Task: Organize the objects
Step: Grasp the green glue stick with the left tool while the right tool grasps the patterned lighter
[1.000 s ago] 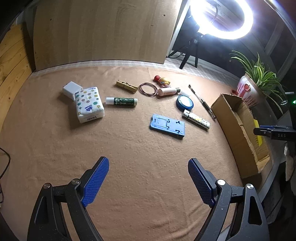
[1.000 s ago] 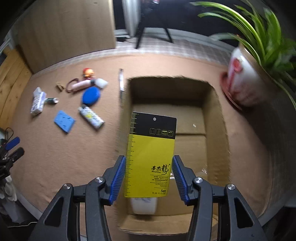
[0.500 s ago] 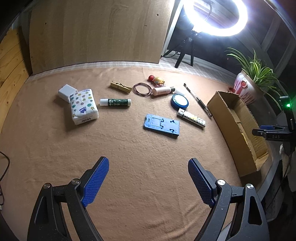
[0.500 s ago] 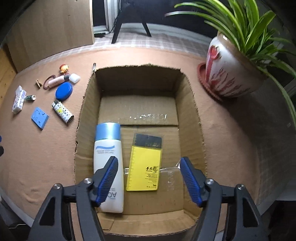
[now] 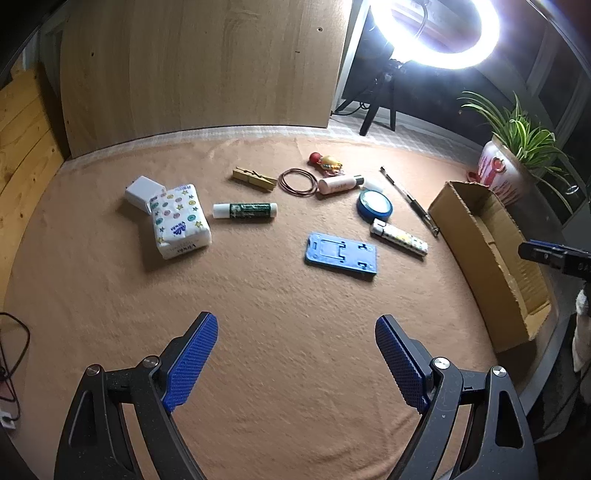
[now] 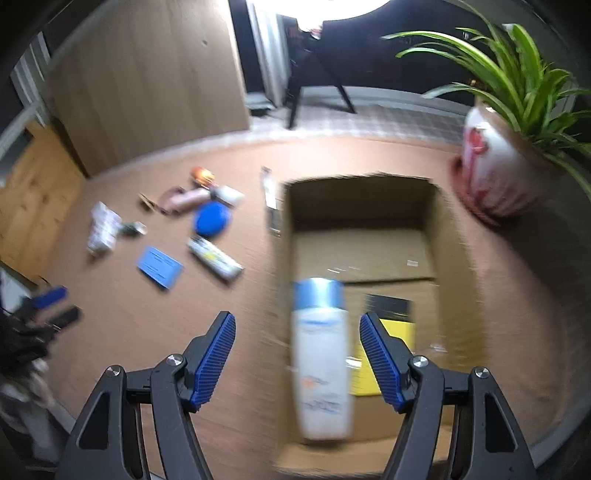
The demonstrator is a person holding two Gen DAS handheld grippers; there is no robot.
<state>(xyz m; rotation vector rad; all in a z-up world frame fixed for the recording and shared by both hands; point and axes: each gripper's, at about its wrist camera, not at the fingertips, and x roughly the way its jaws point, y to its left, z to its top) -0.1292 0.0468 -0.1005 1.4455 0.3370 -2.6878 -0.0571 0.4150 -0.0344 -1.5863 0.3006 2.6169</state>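
An open cardboard box (image 6: 458,258) (image 5: 476,236) at the table's right holds a white bottle with a blue cap (image 6: 321,350) and a yellow and black card (image 6: 391,332). My right gripper (image 6: 297,360) is open and empty, above the box's near left part. My left gripper (image 5: 295,362) is open and empty above bare cloth. Loose on the cloth lie a blue phone stand (image 5: 341,256), a patterned tube (image 5: 399,236), a round blue tin (image 5: 373,205), a green glue stick (image 5: 245,211), a tissue pack (image 5: 179,221), a white charger (image 5: 144,192), a clothespin (image 5: 255,179), a pink bottle (image 5: 340,183), a hair tie (image 5: 297,181), a small toy (image 5: 327,162) and a pen (image 5: 410,201).
A potted plant (image 6: 495,162) stands right of the box. A wooden board (image 5: 203,66) leans at the back. A ring light on a tripod (image 5: 432,33) shines behind the table. Cables (image 5: 11,354) hang at the left edge.
My right gripper opened and let the yellow card drop into the box beside the bottle, then swung up and left; its view is blurred. My left gripper stayed open and barely moved.
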